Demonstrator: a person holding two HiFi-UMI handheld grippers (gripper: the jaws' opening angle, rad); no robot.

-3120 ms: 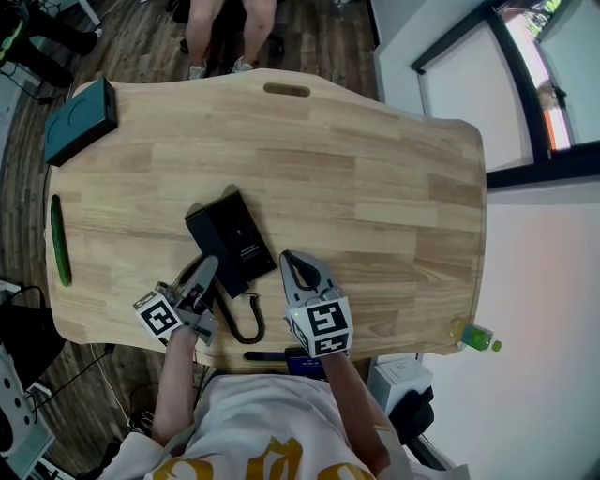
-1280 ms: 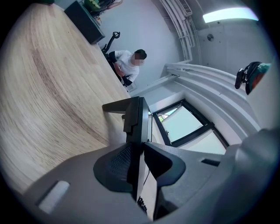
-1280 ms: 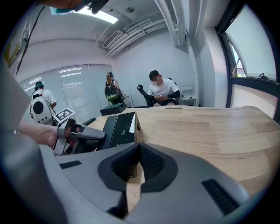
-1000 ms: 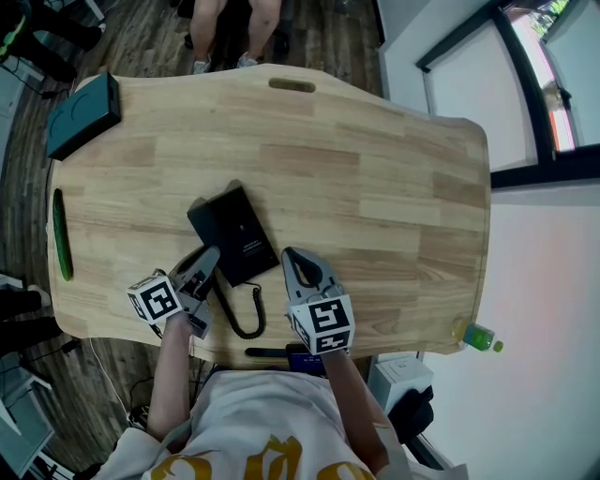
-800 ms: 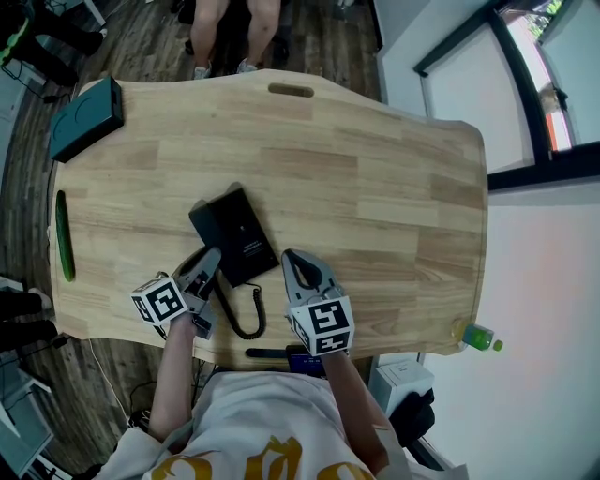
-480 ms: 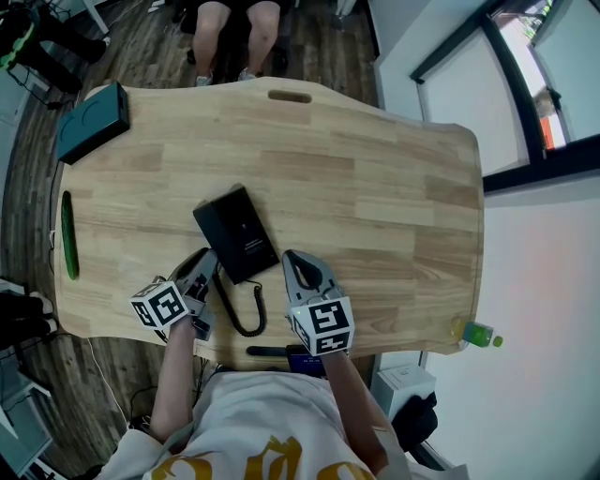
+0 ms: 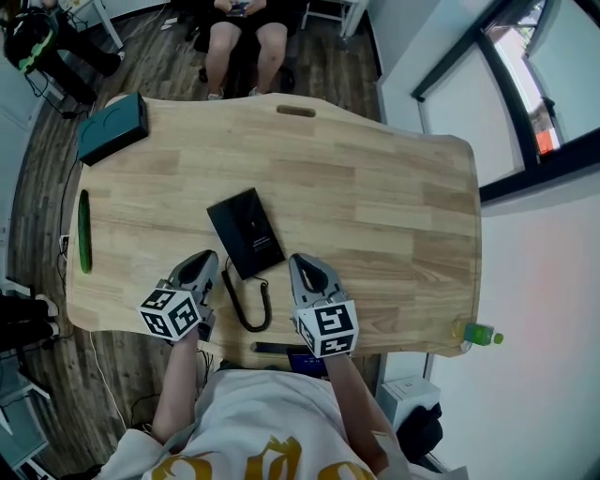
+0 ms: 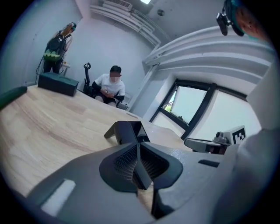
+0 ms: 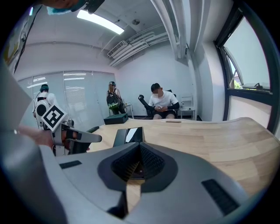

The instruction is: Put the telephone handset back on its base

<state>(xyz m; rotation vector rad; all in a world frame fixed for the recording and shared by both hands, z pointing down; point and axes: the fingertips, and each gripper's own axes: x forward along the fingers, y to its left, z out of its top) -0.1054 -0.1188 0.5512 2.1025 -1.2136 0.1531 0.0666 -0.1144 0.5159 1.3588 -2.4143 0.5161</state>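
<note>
The black telephone (image 7: 246, 233) lies flat on the wooden table (image 7: 375, 206), and its curly cord (image 7: 246, 305) trails toward the near edge. It reads as one dark block, with the handset lying along the base. My left gripper (image 7: 204, 259) is shut and empty, just left of the phone's near corner and apart from it. To the right of the cord my right gripper (image 7: 302, 262) is also shut and empty. The left gripper view shows the phone (image 8: 127, 131) beyond the closed left gripper (image 8: 138, 161). The phone (image 9: 128, 135) also lies ahead of the right gripper (image 9: 140, 159).
A dark teal box (image 7: 112, 128) sits at the far left corner. A green strip (image 7: 84, 244) fills a slot near the left edge, and a handle slot (image 7: 296, 111) is cut at the far edge. A person (image 7: 246, 28) sits beyond the table. A green bottle (image 7: 476, 334) is by the near right corner.
The left gripper has drawn back a little from the phone's near-left corner. The head view has shifted, so the table sits lower in the frame. The right gripper has kept its place.
</note>
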